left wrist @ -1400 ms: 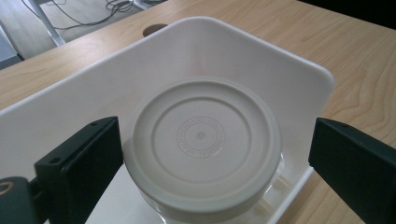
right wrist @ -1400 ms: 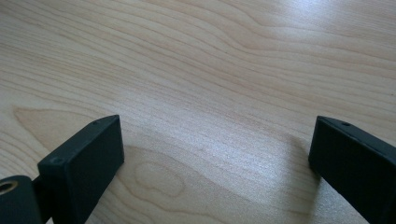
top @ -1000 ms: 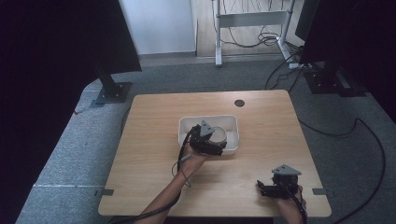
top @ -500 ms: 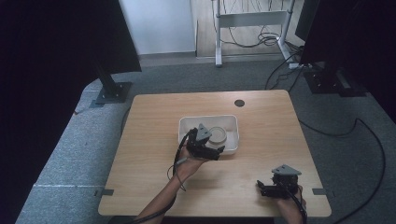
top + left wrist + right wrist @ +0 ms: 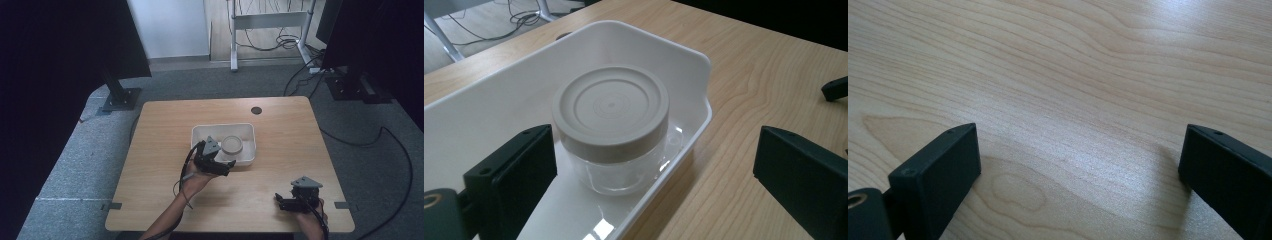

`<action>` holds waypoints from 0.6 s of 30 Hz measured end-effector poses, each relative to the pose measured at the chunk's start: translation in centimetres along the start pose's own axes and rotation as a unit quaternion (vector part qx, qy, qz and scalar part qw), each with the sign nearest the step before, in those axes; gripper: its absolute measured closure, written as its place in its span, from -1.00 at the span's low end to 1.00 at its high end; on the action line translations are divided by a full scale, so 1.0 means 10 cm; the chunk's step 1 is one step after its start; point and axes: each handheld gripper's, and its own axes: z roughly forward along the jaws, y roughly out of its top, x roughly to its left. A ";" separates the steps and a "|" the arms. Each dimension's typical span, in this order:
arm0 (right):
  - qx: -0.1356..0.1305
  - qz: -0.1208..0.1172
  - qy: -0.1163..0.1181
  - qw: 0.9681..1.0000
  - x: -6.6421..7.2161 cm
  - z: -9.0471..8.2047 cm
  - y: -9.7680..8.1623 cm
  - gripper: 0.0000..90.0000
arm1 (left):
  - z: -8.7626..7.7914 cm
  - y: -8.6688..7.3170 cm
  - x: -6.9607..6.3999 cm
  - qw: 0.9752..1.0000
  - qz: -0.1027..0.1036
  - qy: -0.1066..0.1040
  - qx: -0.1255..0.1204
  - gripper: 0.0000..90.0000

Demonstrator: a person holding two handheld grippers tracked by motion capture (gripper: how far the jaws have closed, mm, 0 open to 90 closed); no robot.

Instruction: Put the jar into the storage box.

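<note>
We see a white tray point(image 5: 201, 134) near the middle of the wooden table point(image 5: 165, 120), and in its right part stands a clear jar point(image 5: 616, 162) closed with a pale round lid point(image 5: 610, 107); we cannot tell whether the jar holds anything. The left claw point(image 5: 224, 165) hangs at the tray's near rim, jaws spread wide, one jaw over the tray's inside just beside the jar and one outside. The right claw point(image 5: 281, 202) sits low over bare wood at the near right edge, jaws spread and holding nothing
</note>
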 end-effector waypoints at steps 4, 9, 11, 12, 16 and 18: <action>0.000 0.000 0.000 1.000 0.00 0.00 0.00 -0.94 | -0.06 -0.03 0.00 1.000 0.002 -0.004 -0.006 -0.92; 0.000 0.000 0.000 1.000 0.00 0.00 0.00 -0.94 | -0.13 -0.07 -0.02 1.000 0.010 -0.011 -0.009 -0.92; 0.000 0.000 0.000 1.000 0.00 0.00 0.00 -0.94 | -0.15 -0.09 -0.02 1.000 0.015 -0.010 -0.008 -0.92; 0.000 0.000 0.000 1.000 0.00 0.00 0.00 -0.94 | -0.16 -0.10 -0.02 1.000 0.017 -0.009 -0.007 -0.91; 0.000 0.001 0.000 1.000 0.00 0.00 0.00 -0.94 | -0.20 -0.15 0.00 1.000 0.016 -0.007 -0.007 -0.91; 0.000 0.000 0.000 1.000 0.00 0.00 0.00 -0.94 | -0.22 -0.18 0.01 1.000 0.014 -0.008 -0.007 -0.91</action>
